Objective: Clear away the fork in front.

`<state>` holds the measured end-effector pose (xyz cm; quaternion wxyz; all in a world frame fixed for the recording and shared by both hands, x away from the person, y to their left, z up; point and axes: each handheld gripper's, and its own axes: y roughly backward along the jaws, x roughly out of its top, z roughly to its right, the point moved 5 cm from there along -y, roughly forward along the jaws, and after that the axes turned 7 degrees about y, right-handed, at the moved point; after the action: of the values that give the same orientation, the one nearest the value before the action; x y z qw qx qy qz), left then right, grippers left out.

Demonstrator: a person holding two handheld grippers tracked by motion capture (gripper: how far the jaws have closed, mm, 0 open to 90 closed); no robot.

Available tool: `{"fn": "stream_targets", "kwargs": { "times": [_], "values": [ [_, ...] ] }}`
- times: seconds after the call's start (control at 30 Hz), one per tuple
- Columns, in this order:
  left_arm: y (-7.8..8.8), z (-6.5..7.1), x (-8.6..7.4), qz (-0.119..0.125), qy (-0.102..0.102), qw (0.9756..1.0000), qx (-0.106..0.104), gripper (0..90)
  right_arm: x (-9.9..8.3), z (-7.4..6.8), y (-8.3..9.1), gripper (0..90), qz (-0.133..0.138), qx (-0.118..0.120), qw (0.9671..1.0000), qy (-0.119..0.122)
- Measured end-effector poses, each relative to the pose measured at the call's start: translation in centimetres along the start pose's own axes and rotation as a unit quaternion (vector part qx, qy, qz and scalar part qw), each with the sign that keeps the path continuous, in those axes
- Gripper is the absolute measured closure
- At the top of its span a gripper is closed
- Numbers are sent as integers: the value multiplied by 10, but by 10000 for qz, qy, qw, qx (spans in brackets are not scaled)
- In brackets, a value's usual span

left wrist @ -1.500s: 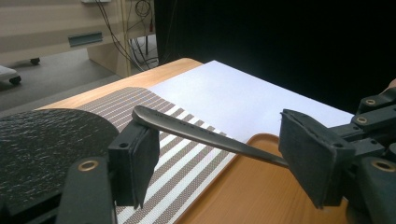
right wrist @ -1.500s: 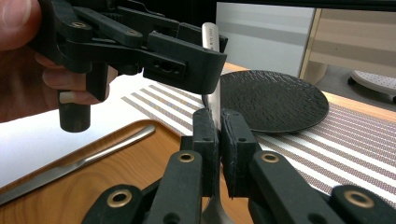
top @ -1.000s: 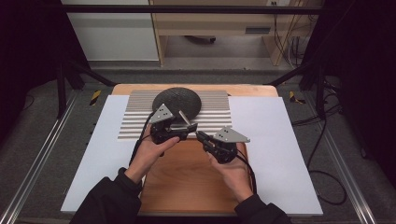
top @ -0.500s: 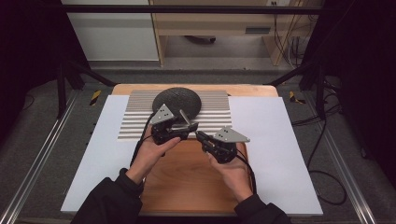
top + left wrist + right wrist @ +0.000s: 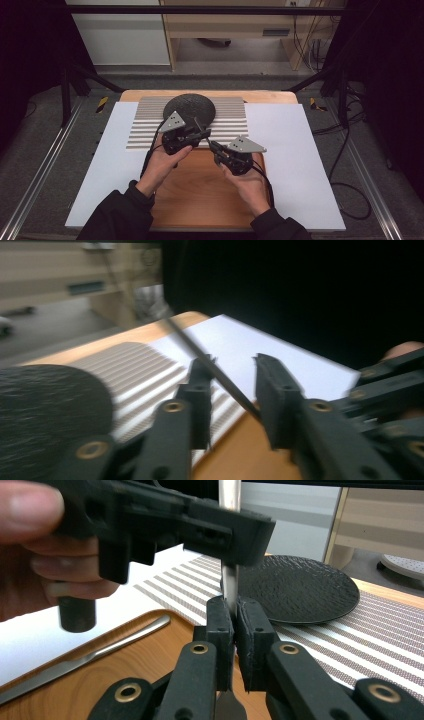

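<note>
Over the wooden board (image 5: 200,200) on the counter, your right hand-held gripper (image 5: 234,611) is clenched on the metal utensil (image 5: 230,585), held clear of the board. The left hand-held gripper (image 5: 232,360) has just been closing with the shaft between its jaws, not pinching yet. Centre the shaft, close fully, and only then ease off the right.

Hand-held gripper (image 5: 233,625) clamping utensil handle (image 5: 229,587), black plate (image 5: 305,590)
</note>
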<state>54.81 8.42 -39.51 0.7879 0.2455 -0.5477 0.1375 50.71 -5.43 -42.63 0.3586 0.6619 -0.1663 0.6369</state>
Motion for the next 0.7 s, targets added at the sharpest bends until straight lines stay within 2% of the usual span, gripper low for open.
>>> {"fn": "stream_targets", "kwargs": {
  "times": [0.03,0.1,0.13,0.2,0.23,0.37,0.7],
  "values": [
    [0,3,0,-49,-57,10000,-50,833,-1,-1,-1,900,-32,47,10000,-7],
    [-1,6,-2,-157,-480,9984,246,852,-1,-1,-3,900,-55,134,9999,-54],
    [-1,8,-3,-206,-299,9993,24,866,-2,-2,-5,896,-89,203,9997,-78],
    [-1,10,-4,-306,-596,9974,273,872,-2,-2,-6,850,-108,201,9997,-106],
    [-1,10,-4,-320,-659,9968,313,872,-2,-2,-5,842,-100,203,9997,-115],
    [0,11,-2,-288,-621,9973,281,871,-2,-2,-4,829,-101,228,9996,-126],
    [4,12,-1,-322,-759,9962,287,871,-2,0,-4,826,-92,213,9996,-162]
  ]
}}
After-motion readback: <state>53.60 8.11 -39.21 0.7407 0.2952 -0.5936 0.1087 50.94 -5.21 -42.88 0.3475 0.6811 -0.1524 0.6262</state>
